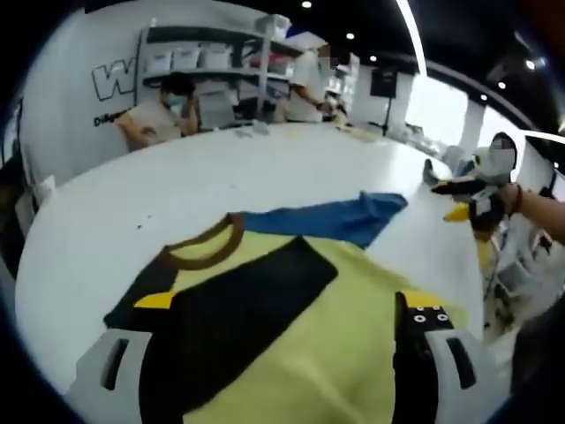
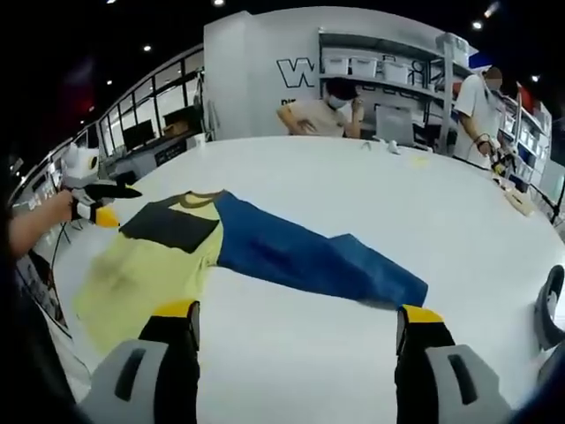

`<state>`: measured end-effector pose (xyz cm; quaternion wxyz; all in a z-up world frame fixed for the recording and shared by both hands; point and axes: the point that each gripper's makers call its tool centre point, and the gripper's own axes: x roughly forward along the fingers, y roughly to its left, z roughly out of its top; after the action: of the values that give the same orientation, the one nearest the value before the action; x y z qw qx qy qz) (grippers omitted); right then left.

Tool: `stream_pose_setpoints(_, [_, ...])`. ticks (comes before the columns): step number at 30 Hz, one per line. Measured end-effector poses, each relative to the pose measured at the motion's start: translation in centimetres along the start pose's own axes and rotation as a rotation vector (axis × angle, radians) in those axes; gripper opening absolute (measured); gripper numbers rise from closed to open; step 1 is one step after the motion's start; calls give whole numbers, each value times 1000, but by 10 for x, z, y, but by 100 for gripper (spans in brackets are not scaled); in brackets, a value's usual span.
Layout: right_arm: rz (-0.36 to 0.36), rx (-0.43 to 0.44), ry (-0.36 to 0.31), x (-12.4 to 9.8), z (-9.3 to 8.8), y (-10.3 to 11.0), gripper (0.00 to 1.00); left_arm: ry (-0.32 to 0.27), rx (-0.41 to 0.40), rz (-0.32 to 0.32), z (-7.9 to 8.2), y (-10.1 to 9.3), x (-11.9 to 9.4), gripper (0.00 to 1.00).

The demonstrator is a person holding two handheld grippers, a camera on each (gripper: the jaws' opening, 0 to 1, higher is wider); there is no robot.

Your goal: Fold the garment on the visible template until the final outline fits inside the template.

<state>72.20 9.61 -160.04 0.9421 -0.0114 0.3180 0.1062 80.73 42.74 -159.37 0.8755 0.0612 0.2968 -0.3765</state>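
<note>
Lying flat on a wide white bench (image 2: pixel 353 185), the garment (image 2: pixel 265 252) is a soft T-shirt with a pale yellow body, a long blue part spreading to one side, a brown ribbed collar (image 1: pixel 207 246) and a black rectangular patch (image 1: pixel 238 309) across the chest. In the right gripper view the blue cloth (image 2: pixel 309 256) runs out in gentle creases from the yellow cloth (image 2: pixel 141 274), which lies near the bench's edge.

In the left gripper view the left gripper (image 1: pixel 282 353) stands low over the yellow cloth, its grey fingers (image 1: pixel 424 327) with yellow tips spread wide and holding nothing. The right gripper (image 2: pixel 296 331) is above the bare bench just short of the blue part, its fingers (image 2: pixel 177 322) likewise wide apart and empty. Each gripper shows small at the side of the other's view, held in a hand (image 1: pixel 534 208) off the bench's edge.

Beyond the bench, people (image 2: pixel 331 110) stand by grey shelves (image 2: pixel 388 62) holding white bins, against a white wall with dark lettering.
</note>
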Motion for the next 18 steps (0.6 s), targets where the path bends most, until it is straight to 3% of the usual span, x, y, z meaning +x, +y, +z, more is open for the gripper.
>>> stream_pose_setpoints(4, [-13,27,5,6,1,-15,90,-22,4,5,4,-2,-10,95])
stream_pose_setpoints(6, [-26,39,22,11,0,-33,89,-24,9,10,4,-3,-15,95])
stream_pose_setpoints(11, [-46,59,36,16,0,-45,87,-33,10,15,1,-3,-22,94])
stream_pose_setpoints(14, [-67,66,48,17,-1,-53,86,-26,11,28,-7,-2,-28,94])
stream_pose_setpoints(18, [-85,144,56,27,0,-70,85,-9,-10,52,-22,1,-48,95])
